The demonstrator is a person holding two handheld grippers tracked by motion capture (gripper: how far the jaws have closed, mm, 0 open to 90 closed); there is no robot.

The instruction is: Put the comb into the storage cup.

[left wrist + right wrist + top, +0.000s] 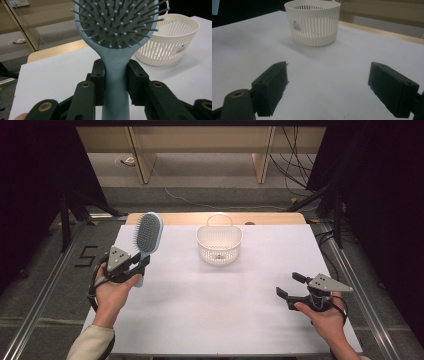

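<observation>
While the left gripper clamps the handle of the blue hairbrush, the brush stands raised at the table's left side, bristles toward the camera, its handle end hidden behind the hand. The white basket sits far centre, well apart. Near right, the right gripper rests with jaws spread, grasping nothing.

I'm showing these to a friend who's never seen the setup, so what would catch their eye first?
Probably the pale blue hairbrush, held up by its handle in the left gripper over the table's left side, bristles facing the camera. Next, the white slotted basket with a loop handle, standing alone toward the far middle of the white table. The right gripper rests open near the right edge, holding nothing.
</observation>
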